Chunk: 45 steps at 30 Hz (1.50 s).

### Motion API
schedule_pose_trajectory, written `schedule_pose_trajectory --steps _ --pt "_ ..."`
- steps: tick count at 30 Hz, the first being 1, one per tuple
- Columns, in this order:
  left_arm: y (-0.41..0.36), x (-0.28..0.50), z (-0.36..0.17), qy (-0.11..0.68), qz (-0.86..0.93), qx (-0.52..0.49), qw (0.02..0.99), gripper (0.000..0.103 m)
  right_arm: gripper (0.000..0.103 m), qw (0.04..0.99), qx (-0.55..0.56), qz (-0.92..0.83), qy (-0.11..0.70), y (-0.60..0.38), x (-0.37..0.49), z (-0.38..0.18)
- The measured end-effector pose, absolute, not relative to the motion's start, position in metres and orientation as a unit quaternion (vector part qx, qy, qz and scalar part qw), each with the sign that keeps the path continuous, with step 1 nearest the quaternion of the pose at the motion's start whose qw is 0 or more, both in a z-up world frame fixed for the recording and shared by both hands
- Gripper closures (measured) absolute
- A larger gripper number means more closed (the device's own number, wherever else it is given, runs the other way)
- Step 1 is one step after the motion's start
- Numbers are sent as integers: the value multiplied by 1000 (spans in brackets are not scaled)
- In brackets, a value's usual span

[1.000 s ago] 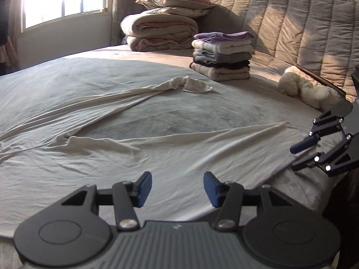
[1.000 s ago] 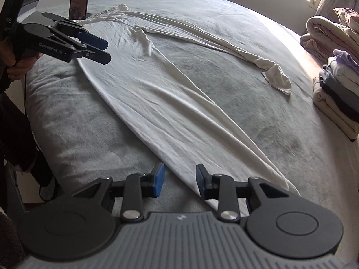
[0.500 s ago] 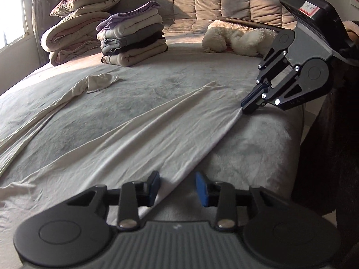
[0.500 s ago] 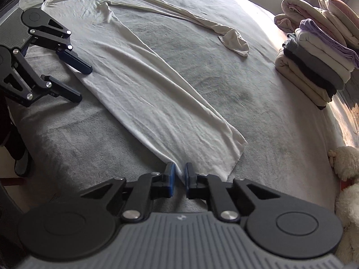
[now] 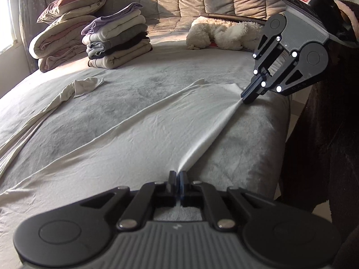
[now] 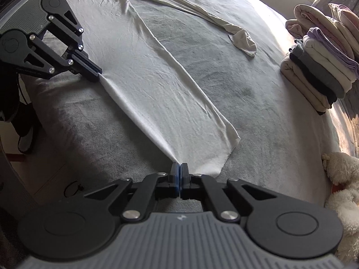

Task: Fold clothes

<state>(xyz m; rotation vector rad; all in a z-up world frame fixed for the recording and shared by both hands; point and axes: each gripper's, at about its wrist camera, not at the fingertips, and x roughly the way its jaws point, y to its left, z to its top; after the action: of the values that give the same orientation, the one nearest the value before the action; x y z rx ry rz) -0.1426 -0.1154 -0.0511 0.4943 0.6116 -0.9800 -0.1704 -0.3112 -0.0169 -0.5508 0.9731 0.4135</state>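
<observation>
Along the bed's (image 5: 246, 139) near edge, my left gripper (image 5: 178, 174) and right gripper (image 6: 179, 168) have just closed, fingers pinching the cream garment's (image 6: 157, 85) taut hem.

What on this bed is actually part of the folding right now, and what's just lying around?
In use:
- white garment, spread flat
- left claw, clamped on its near edge
- right claw, clamped on the same edge

Lying about:
- stack of folded clothes
- rolled quilts
- fluffy toy
</observation>
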Motion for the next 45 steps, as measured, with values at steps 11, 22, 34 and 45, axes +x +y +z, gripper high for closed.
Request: schedule_pose_trajectory --steps 11,22,34,45 --pt "-50 -115 -23 287 -419 138 850 59 70 857 -165 186 451 -310 -145 16" --pt "32 -50 -25 310 -280 42 908 48 67 868 -154 211 422 -252 -85 7" --pt "92 -24 -32 354 -177 1 918 45 63 853 -157 188 461 -259 -64 -17" --pt "40 28 -7 326 -215 -5 921 44 63 898 -126 132 401 -273 2 3"
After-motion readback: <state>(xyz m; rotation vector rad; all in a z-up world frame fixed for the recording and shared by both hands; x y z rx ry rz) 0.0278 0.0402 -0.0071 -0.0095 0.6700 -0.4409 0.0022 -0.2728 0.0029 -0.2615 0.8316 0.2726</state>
